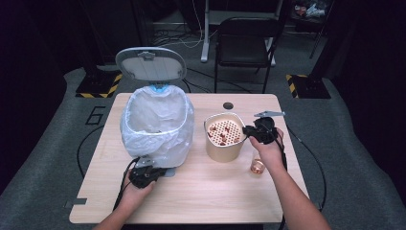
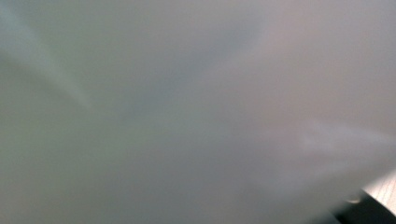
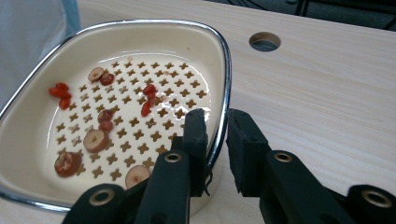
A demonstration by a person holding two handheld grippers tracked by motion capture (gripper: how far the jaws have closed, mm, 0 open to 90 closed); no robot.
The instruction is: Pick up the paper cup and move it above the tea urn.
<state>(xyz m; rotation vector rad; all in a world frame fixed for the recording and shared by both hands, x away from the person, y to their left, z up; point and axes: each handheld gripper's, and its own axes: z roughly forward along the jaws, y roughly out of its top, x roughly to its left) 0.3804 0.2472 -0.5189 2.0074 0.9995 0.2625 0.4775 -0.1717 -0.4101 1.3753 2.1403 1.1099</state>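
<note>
One cream strainer basket (image 1: pixel 223 139) is seen at the middle of the table (image 1: pixel 201 196), and one bin lined with a white bag (image 1: pixel 155 125) stands at its 9 o'clock, its grey lid (image 1: pixel 150 63) raised. One small copper-coloured cup (image 1: pixel 258 166) sits at the basket's 4 o'clock. Two grippers are counted. The right gripper (image 1: pixel 250 132) is set at the basket's 3 o'clock edge, and its jaws are closed on the rim. The left gripper (image 1: pixel 160 171) lies at the bin's 6 o'clock, against the bag; its jaws are hidden there and are taken as closed, though whether anything is pinched cannot be told.

In the right gripper view, one jaw is shown inside the metal rim (image 3: pixel 223 93) and one outside, and about a dozen red fruit slices (image 3: pixel 95 139) are scattered over the cross-shaped holes; from the high view these are mere specks. A round hole (image 3: pixel 265 41) in the table is seen at 1 o'clock. The left gripper view is blocked by blurred white plastic (image 2: pixel 187 102). One dark chair (image 1: pixel 246 40) stands beyond the table at 12 o'clock.
</note>
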